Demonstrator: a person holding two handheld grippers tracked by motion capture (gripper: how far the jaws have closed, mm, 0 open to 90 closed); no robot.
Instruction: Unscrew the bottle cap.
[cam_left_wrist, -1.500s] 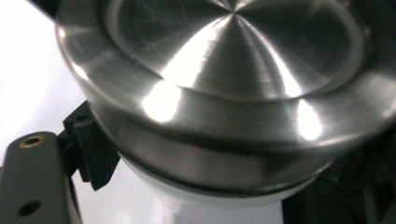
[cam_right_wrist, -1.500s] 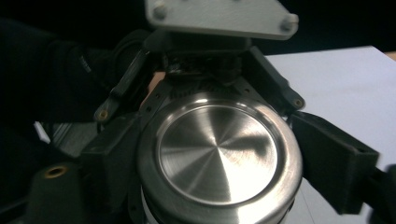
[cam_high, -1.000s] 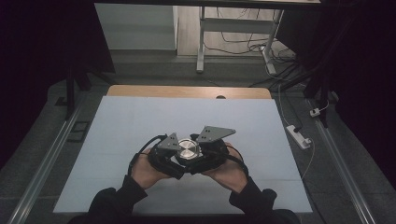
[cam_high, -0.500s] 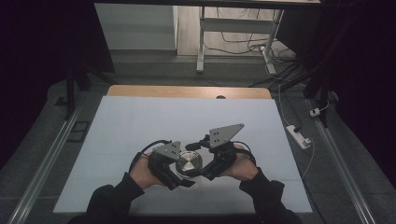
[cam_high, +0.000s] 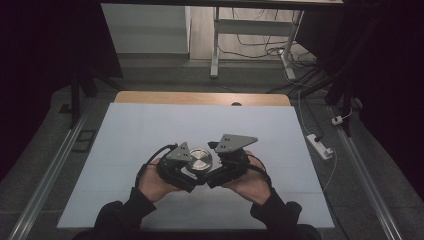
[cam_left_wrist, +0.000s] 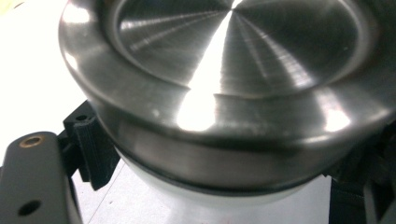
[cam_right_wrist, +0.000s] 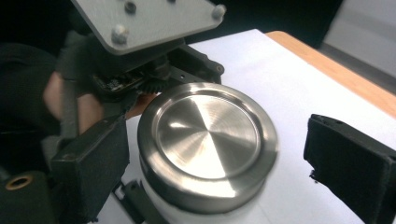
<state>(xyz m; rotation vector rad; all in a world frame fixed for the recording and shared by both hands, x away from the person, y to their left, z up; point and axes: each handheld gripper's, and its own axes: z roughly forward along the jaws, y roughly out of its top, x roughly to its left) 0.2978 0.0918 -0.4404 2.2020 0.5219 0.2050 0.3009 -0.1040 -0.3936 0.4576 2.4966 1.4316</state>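
Note:
A round white jar with a brushed steel lid (cam_high: 201, 161) sits low over the white table top (cam_high: 150, 125), between the person's two hands. My left gripper (cam_high: 191, 172) is shut on the jar's white body just under the lid (cam_left_wrist: 233, 70); one ribbed pad (cam_left_wrist: 91, 149) presses its side. My right gripper (cam_high: 216, 167) stands open around the same lid (cam_right_wrist: 205, 135). Its near jaw is close to the rim, and a clear gap separates the far pad (cam_right_wrist: 348, 158) from it. The left gripper's grey plate (cam_right_wrist: 140, 18) shows behind the jar.
The wooden far edge (cam_high: 200, 98) of the table shows beyond the white top. A white power strip (cam_high: 320, 145) with cables lies on the floor at the right. Metal rails (cam_high: 45, 185) run along both sides. A stand's legs (cam_high: 215, 45) are farther back.
Both hands drew the jar toward the near edge half a second ago and have brought it back away. The right gripper's plate now tilts up higher than a second ago.

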